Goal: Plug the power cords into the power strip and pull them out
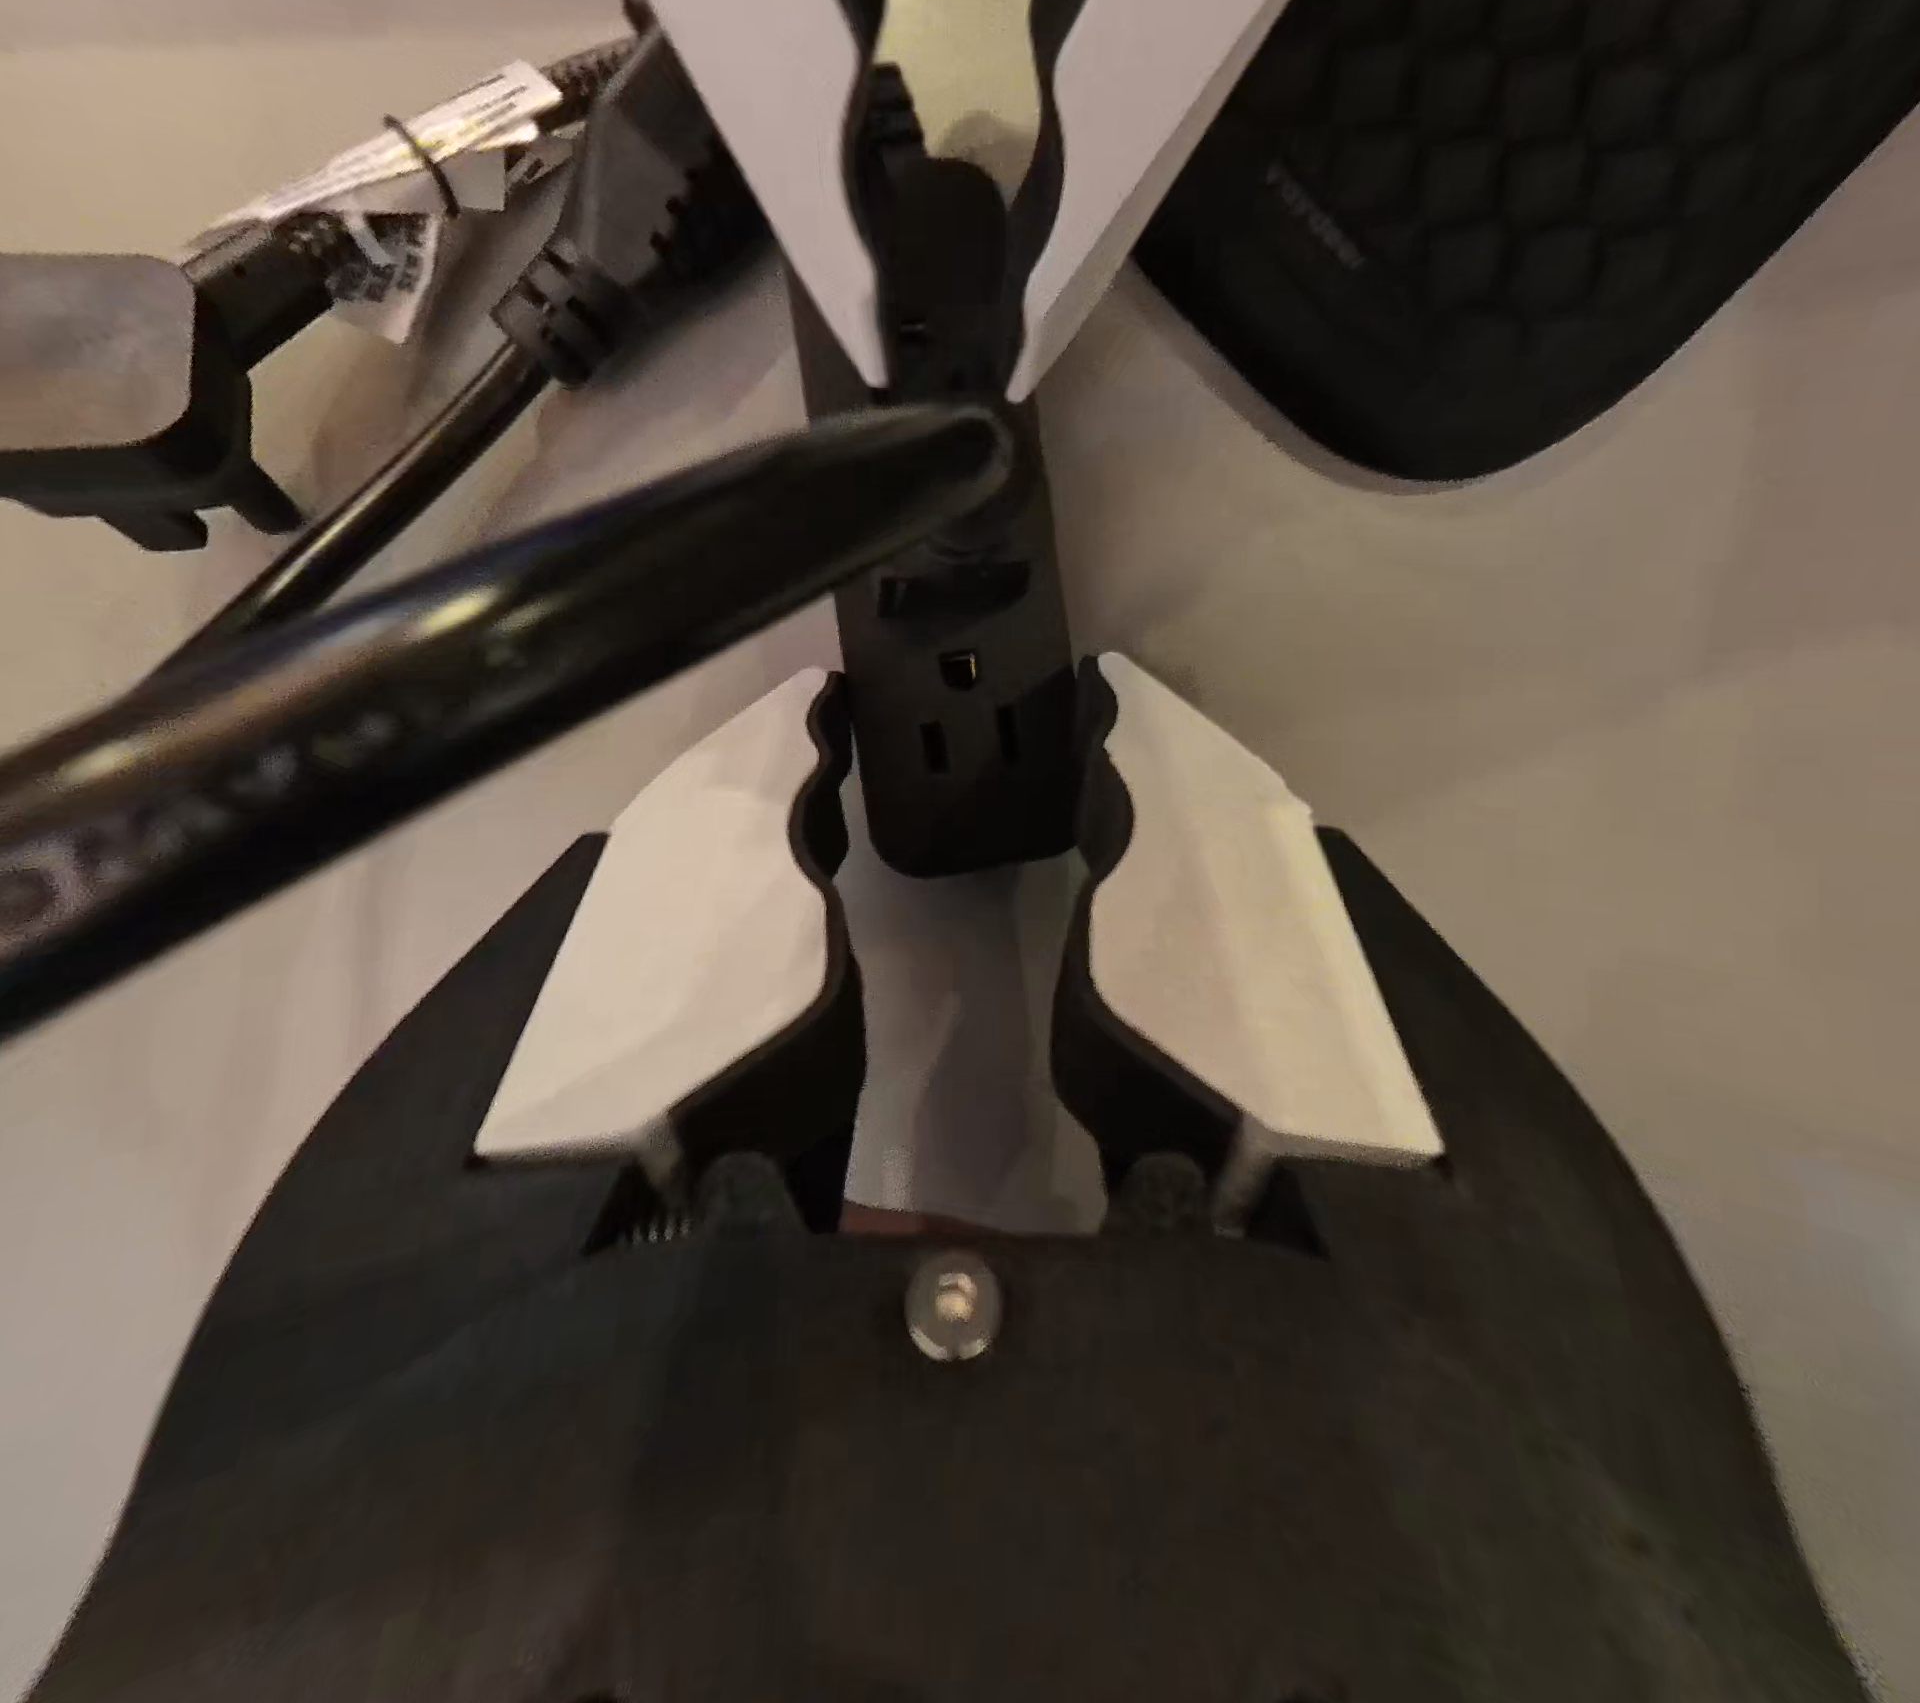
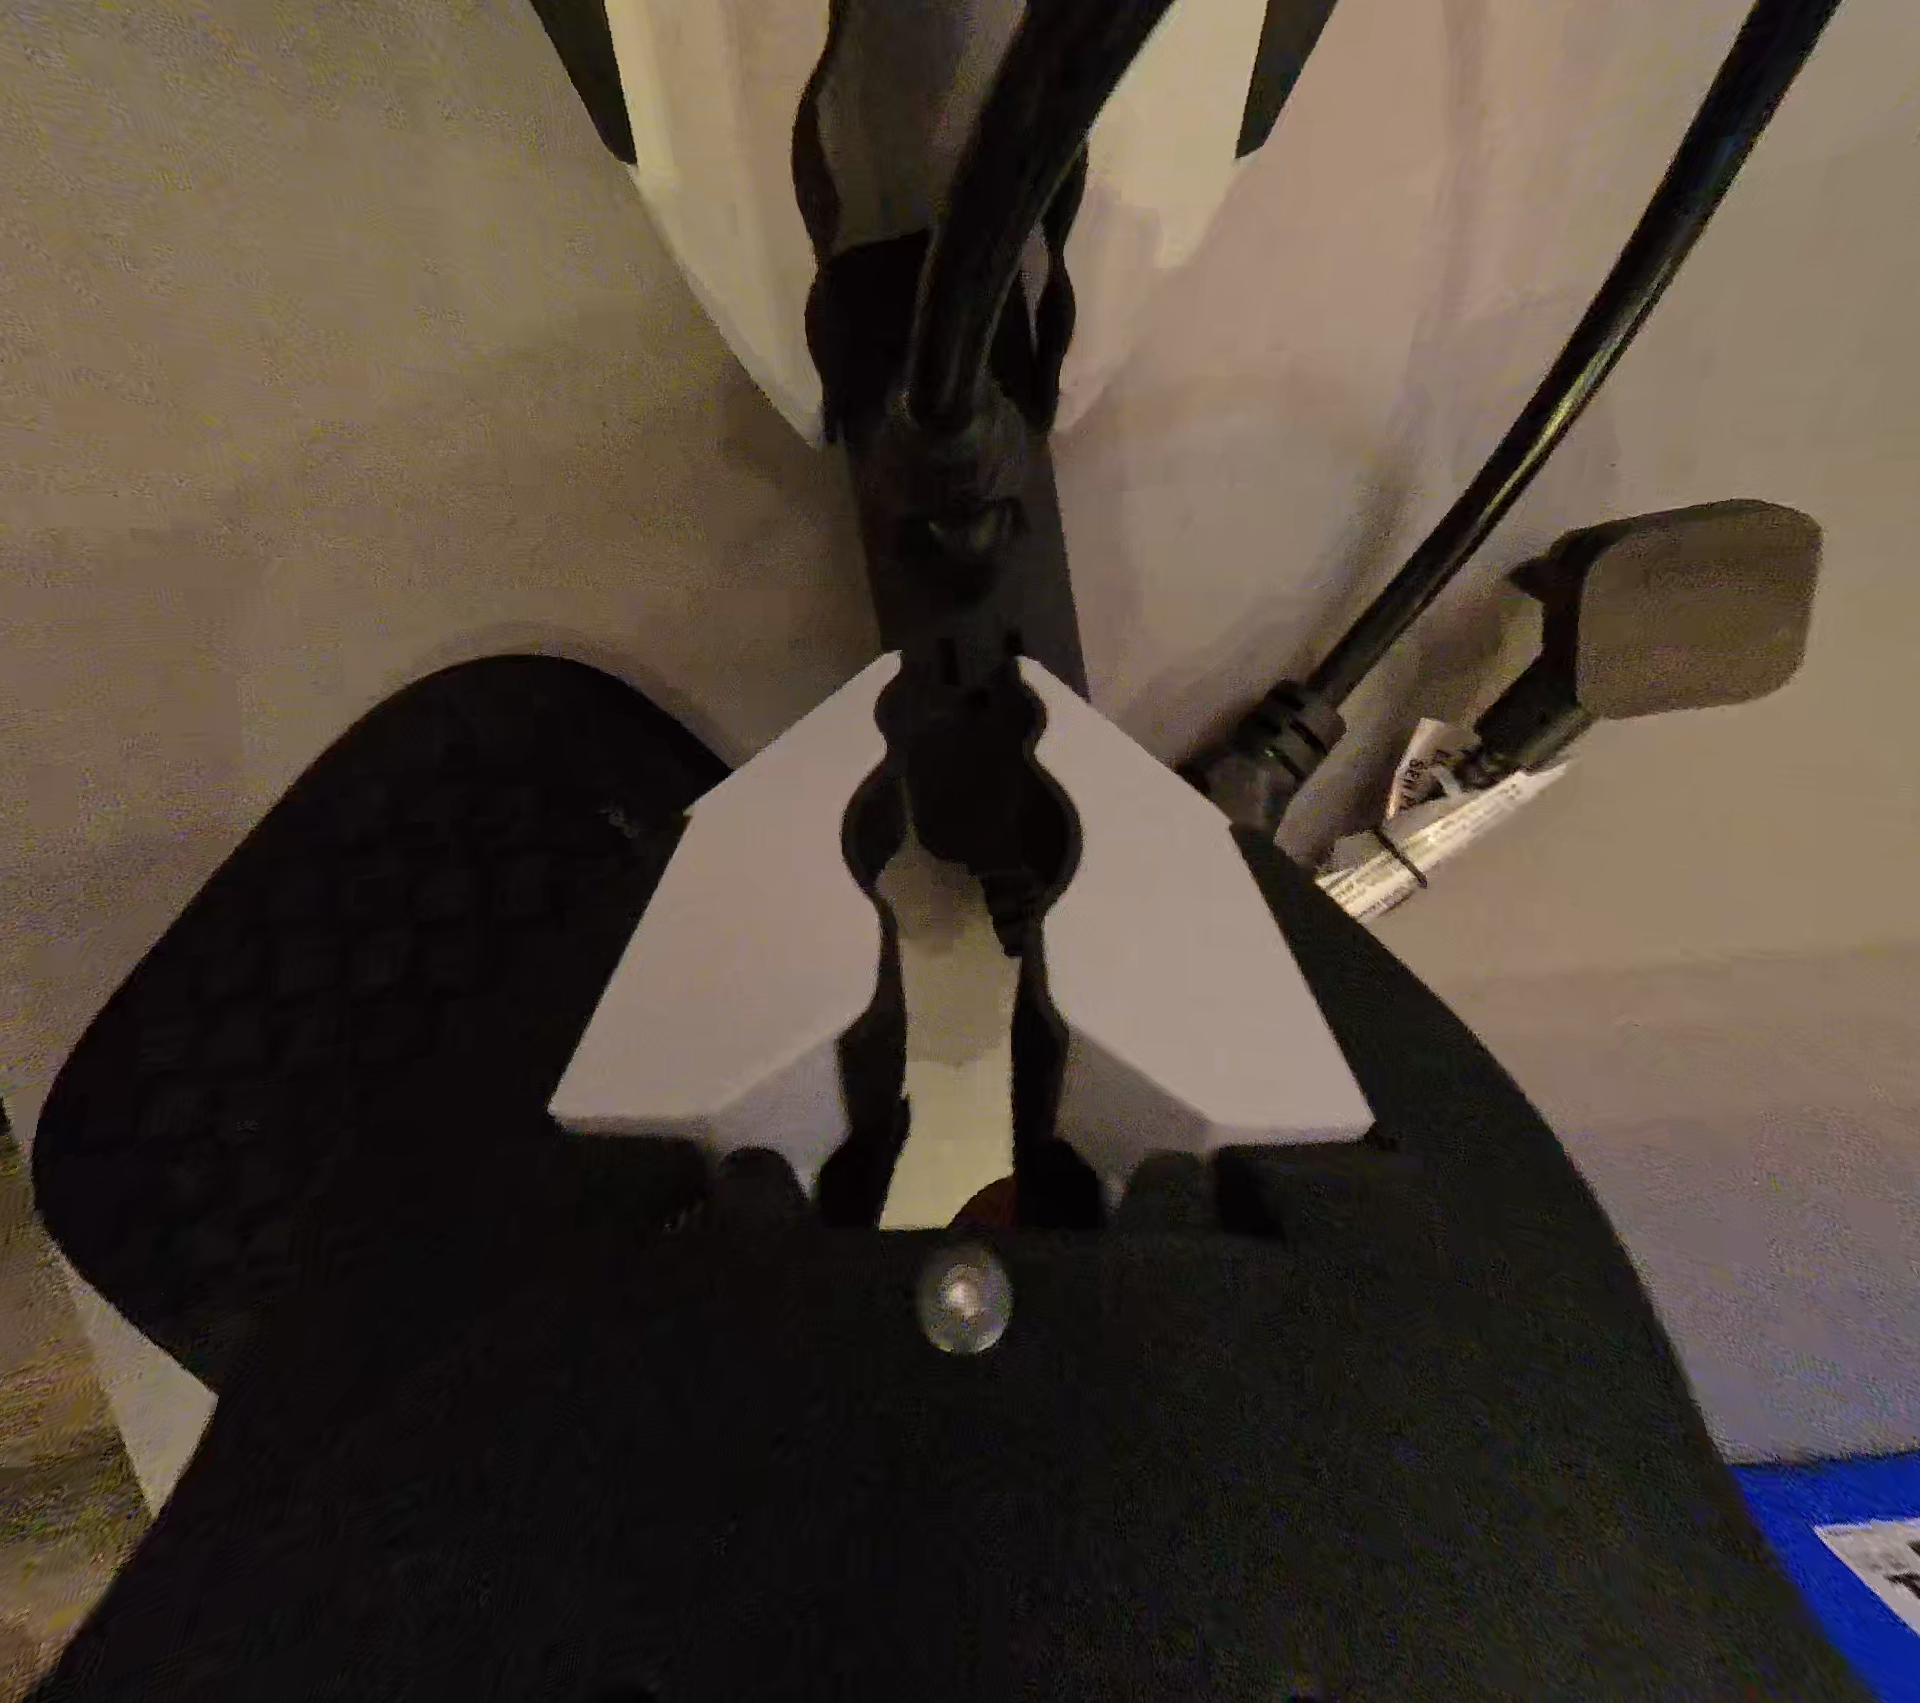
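A black power strip [image 1: 961, 718] lies on the pale table. My left gripper [image 1: 961, 697] is shut on its near end, where an empty outlet shows. A thick black cord [image 1: 520, 614] runs in from the left to a plug seated mid-strip. My right gripper [image 2: 958, 677] is shut on another black plug [image 2: 961, 760] over the strip [image 2: 1049, 573]. I cannot tell whether its prongs are in. The right gripper [image 1: 945, 375] also shows from above in the left wrist view, and the left gripper [image 2: 940, 417] shows at the top of the right wrist view.
A black pad with a hexagon pattern [image 1: 1558, 147] lies right of the strip and shows under my right gripper [image 2: 364, 926]. Loose cords with paper tags [image 1: 416, 199] and a grey block [image 1: 94, 365] lie left. A blue object [image 2: 1829, 1549] is at the table's edge. About 5 cm separates my left fingertips from my right. My right gripper's tips are some 25 cm from the blue object [image 2: 1829, 1549].
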